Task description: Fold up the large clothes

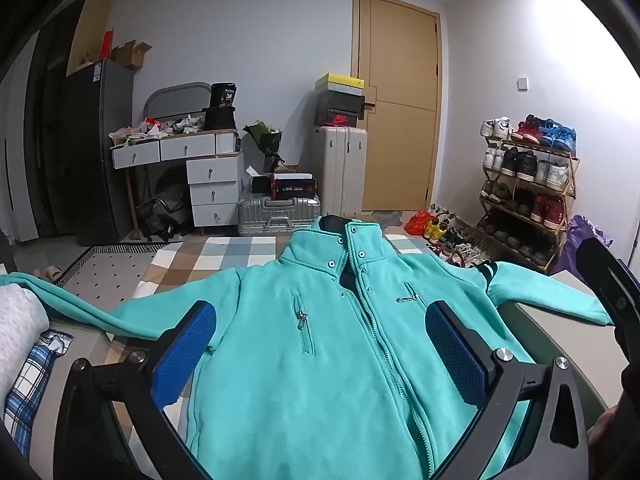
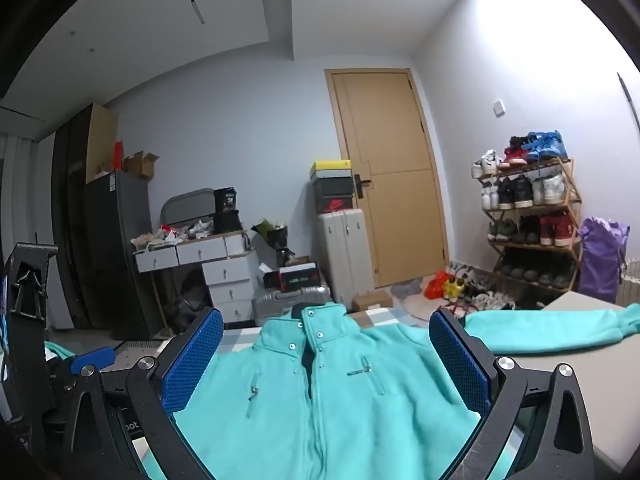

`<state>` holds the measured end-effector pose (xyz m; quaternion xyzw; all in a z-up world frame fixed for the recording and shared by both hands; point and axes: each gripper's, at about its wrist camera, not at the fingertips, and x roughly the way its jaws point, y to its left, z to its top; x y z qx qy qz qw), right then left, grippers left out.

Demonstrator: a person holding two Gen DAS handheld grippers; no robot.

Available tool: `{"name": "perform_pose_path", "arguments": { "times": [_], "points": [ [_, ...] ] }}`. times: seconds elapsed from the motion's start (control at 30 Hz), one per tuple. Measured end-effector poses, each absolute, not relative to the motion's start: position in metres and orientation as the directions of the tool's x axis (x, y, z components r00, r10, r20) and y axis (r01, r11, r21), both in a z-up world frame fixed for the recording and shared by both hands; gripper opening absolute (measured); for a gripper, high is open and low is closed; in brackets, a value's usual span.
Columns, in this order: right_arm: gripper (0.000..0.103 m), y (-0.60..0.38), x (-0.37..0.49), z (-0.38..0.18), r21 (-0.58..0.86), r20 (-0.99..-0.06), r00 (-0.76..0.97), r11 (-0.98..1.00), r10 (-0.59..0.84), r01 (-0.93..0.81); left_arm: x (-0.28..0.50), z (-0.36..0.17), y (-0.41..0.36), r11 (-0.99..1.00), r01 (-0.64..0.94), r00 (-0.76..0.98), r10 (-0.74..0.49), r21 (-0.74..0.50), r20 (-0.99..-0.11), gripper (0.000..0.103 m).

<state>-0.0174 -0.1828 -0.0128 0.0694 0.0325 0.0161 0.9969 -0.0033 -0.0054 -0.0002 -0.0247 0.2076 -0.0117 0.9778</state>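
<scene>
Blue rubber-textured pads line both claws, and both stand spread wide with nothing pinched between them. The left gripper [image 1: 320, 354] tips down over the chest of a teal fleece zip-up jacket [image 1: 320, 360], its pads hanging above the cloth on either side of the zipper; whether they touch the fleece I cannot tell. The right gripper [image 2: 326, 360] sits level just beside it, looking along the same jacket [image 2: 320, 400] toward the snap collar.

The jacket lies face up, zipped, on a pale grey table top [image 1: 560, 344], collar pointing away toward the room. One sleeve runs out across the table on the right, the other trails off the left edge beside a folded grey and blue-checked pile of cloth [image 1: 24, 344].

Farther off stand a tan wooden door [image 1: 400, 108], a bamboo shoe rack [image 1: 528, 192] packed with sneakers, and a cluttered white drawer desk [image 1: 200, 176]
</scene>
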Motion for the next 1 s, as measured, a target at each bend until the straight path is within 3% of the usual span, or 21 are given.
{"name": "perform_pose_path", "arguments": {
  "times": [1.0],
  "points": [
    [0.103,-0.1807,-0.0151,-0.0162,0.161,-0.084,0.996,0.987,0.042,-0.028,-0.0063,-0.0020,-0.0053,0.999,0.012,0.913,-0.027,-0.039,-0.407,0.102]
  ]
}}
